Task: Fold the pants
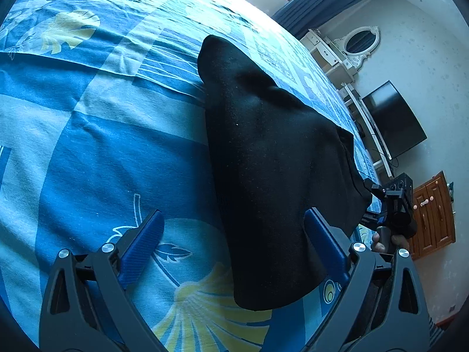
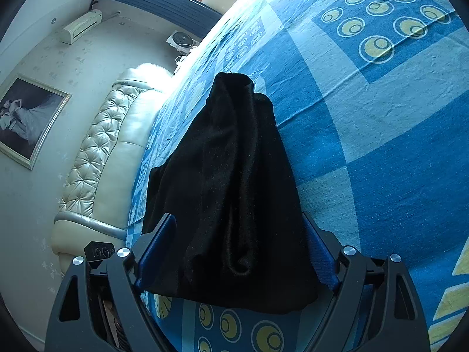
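Black pants (image 1: 263,161) lie folded into a long strip on the blue patterned bedsheet (image 1: 102,146). My left gripper (image 1: 234,214) stands open at their near end; the cloth covers the ground by its right finger, and the left finger is over bare sheet. In the right wrist view the pants (image 2: 234,176) run away from me, tapering toward the far end. My right gripper (image 2: 239,216) is open, straddling the wide near end, with the cloth lying slack between the pads. The right gripper (image 1: 378,202) also shows at the pants' right corner, with a hand on its handle.
A cream tufted headboard (image 2: 96,152) borders the bed on the left of the right wrist view, under a framed picture (image 2: 26,120). Beyond the bed's other edge stand a dark TV (image 1: 392,117), a white mirrored dresser (image 1: 351,47) and a wooden cabinet (image 1: 433,211).
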A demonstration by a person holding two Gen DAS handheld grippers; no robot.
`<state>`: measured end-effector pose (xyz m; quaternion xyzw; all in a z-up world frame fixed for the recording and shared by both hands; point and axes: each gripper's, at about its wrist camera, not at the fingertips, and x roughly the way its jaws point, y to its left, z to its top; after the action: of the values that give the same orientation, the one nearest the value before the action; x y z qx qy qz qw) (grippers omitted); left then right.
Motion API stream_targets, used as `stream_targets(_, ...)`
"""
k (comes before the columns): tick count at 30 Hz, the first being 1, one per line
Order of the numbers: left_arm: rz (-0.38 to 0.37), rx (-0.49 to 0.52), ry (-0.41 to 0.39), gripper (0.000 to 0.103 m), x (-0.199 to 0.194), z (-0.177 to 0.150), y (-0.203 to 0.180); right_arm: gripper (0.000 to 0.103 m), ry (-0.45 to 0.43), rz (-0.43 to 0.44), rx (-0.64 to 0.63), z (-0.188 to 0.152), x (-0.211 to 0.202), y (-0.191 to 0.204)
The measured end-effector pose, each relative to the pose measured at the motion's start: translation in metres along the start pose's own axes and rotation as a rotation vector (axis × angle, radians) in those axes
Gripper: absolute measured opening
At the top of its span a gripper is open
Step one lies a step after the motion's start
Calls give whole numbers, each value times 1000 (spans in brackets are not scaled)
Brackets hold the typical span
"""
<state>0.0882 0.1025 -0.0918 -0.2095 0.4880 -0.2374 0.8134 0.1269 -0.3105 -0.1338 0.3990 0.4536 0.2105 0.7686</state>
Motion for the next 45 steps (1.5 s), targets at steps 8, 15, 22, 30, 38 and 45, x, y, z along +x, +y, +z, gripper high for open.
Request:
stream_targets(8, -152, -56, 91, 93, 18, 1, 0, 85, 32, -7, -16, -3, 1, -2)
stream_targets(15, -216, -99, 132, 39, 25, -1, 3, 80, 47, -136, -126, -14, 11, 17)
stream_targets(22, -129, -15, 77, 32, 17, -3, -19, 45, 30, -116, -107, -16, -2, 23)
stream_targets(30, -80, -2, 33, 30, 5, -4, -24, 40, 24, -90, -88, -24, -8, 24)
stream_targets(38, -42, 26, 5, 30, -5, -6, -24, 40, 36, -85, -89, -32, -3, 30)
stream_targets(45, -76, -6, 35, 38, 6, 3, -16, 41, 45, -80, -80, -32, -1, 26)
